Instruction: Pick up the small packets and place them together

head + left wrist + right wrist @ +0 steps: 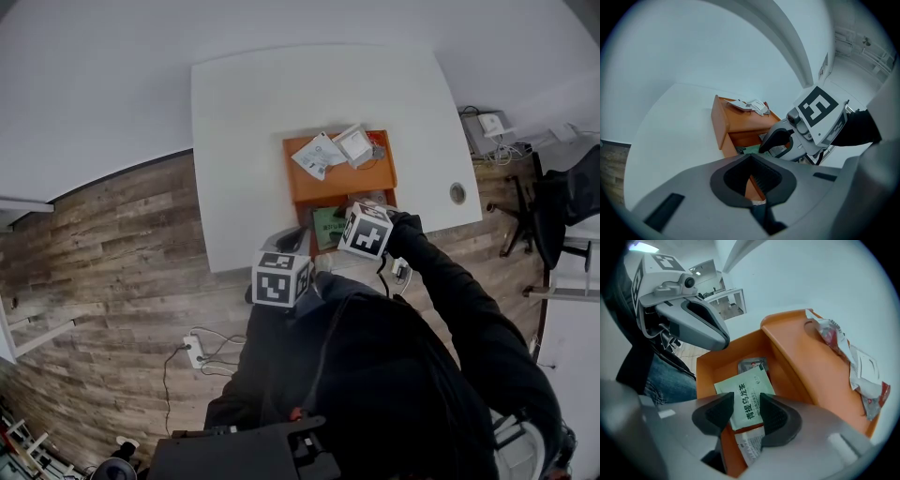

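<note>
An orange two-level box stands on the white table. Several white small packets lie on its upper level. In its lower compartment a green packet lies flat, with a grey packet behind it and a white printed packet in front. My right gripper hovers open just above the green packet, its pads not touching it. My left gripper is shut and empty, at the box's near left corner.
The table's near edge runs just behind both grippers, with wooden floor below and to the left. A round cable hole sits at the table's right side. An office chair and a cabinet with cables stand to the right.
</note>
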`<action>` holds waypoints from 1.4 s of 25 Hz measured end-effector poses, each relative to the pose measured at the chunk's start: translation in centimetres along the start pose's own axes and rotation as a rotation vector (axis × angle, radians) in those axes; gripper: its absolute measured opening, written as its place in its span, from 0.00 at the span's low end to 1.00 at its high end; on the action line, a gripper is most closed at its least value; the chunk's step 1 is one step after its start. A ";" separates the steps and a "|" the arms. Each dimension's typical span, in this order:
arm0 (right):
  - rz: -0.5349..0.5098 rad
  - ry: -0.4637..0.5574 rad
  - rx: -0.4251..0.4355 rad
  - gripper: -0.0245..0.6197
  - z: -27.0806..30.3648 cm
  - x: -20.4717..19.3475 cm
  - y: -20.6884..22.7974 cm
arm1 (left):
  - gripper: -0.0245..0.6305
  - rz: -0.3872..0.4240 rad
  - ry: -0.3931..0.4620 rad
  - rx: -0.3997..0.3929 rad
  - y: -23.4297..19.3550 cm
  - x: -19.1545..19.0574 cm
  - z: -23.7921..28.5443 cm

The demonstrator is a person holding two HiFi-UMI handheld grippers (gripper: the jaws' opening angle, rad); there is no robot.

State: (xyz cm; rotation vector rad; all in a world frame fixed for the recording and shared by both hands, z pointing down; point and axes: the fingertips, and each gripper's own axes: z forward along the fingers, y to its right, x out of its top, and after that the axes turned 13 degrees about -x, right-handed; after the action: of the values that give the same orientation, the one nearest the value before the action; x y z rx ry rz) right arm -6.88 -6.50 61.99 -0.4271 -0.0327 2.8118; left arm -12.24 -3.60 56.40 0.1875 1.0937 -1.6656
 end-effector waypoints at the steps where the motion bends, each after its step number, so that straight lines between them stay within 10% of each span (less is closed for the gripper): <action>1: 0.005 -0.005 0.000 0.30 -0.1 0.1 0.0 | 0.04 0.000 0.000 -0.001 0.0 0.0 0.0; 35: 0.083 0.022 -0.058 0.06 -3.5 0.2 1.1 | 0.04 -0.004 0.008 0.004 -0.2 -0.3 -0.5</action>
State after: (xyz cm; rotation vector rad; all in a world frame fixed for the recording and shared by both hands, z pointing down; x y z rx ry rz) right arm -6.32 -7.57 58.49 -0.4833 -0.0936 2.8933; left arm -12.49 -2.98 56.44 0.1947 1.0978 -1.6716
